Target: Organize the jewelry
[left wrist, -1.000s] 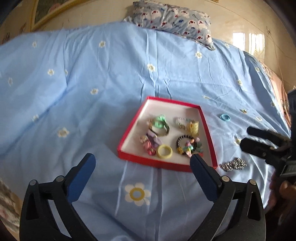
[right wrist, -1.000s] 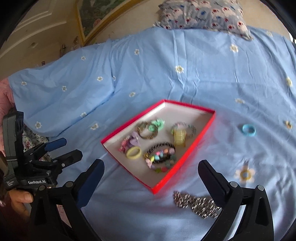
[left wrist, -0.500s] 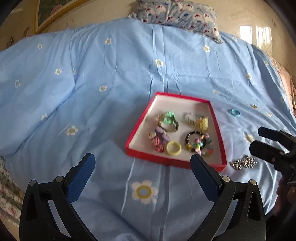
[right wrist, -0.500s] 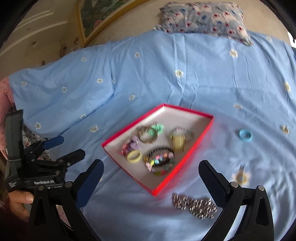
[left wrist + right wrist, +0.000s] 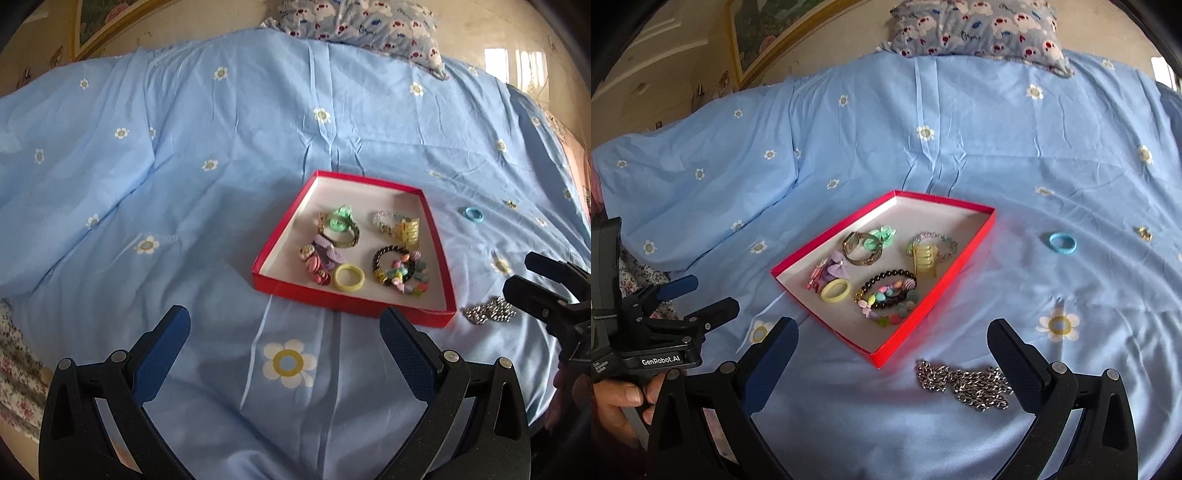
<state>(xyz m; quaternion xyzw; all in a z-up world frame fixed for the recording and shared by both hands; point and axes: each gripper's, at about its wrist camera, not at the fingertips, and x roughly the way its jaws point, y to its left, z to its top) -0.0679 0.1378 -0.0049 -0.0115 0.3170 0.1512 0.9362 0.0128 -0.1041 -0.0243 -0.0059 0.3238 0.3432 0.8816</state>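
- Left gripper (image 5: 284, 332): jaws spread wide, nothing between them; it hangs over the blue daisy-print bedspread (image 5: 184, 166), short of the tray's near edge.
- Right gripper (image 5: 892, 343): jaws likewise spread wide and empty, hanging just above the bedspread; the silver chain lies between its fingertips, closer to the right one.
- Silver chain (image 5: 964, 382): heaped loosely on the bedspread, just outside the near corner of the tray and apart from it.
- Red tray (image 5: 354, 308): shallow, white-lined, resting flat on the bedspread. Near its front edge lie a yellow ring (image 5: 349, 277) and a black bead bracelet (image 5: 890, 282) tangled with pastel charms.
- Middle of the tray: a purple bow clip (image 5: 837, 267) beside pink floral pieces; farther in, a gold watch (image 5: 860, 251) touching a green ring, and a yellow claw clip (image 5: 925, 258) lying on a pale bead bracelet.
- Blue ring (image 5: 1063, 243): alone on the bedspread, well to the right of the tray.
- Patterned pillow (image 5: 362, 26): at the far end of the bed, against the wall.
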